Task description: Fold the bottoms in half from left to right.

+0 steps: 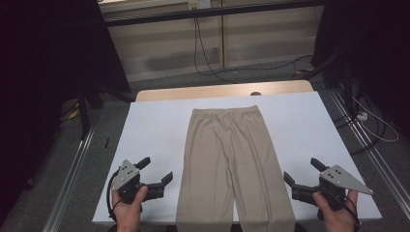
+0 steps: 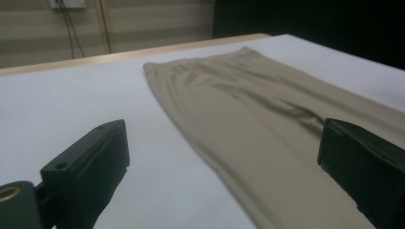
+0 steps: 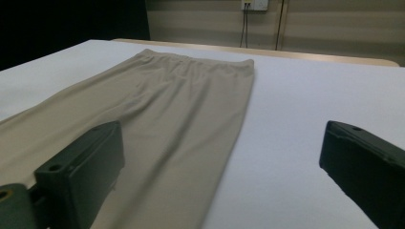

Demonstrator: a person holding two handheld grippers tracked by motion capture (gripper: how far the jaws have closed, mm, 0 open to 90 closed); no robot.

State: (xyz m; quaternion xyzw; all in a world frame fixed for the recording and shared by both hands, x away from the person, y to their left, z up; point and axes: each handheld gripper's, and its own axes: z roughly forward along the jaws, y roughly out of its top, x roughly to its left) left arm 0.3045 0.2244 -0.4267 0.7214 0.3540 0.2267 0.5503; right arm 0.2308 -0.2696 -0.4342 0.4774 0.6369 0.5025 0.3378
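Observation:
A pair of beige trousers (image 1: 229, 159) lies flat down the middle of the white table (image 1: 154, 130), waistband at the far end, legs running to the near edge. My left gripper (image 1: 157, 170) hovers to the left of the left leg, held in a hand, jaws wide apart and empty. On the other side my right gripper (image 1: 302, 171) sits beside the right leg, also open with nothing in it. In the left gripper view the trousers (image 2: 248, 114) stretch ahead to the right; in the right gripper view the trousers (image 3: 162, 109) lie ahead to the left.
The table's wooden far edge (image 1: 222, 90) shows beyond the white cover. Cables (image 1: 203, 53) trail on the floor behind, and metal rails (image 1: 72, 169) run along both sides. Dark curtains stand at left and right.

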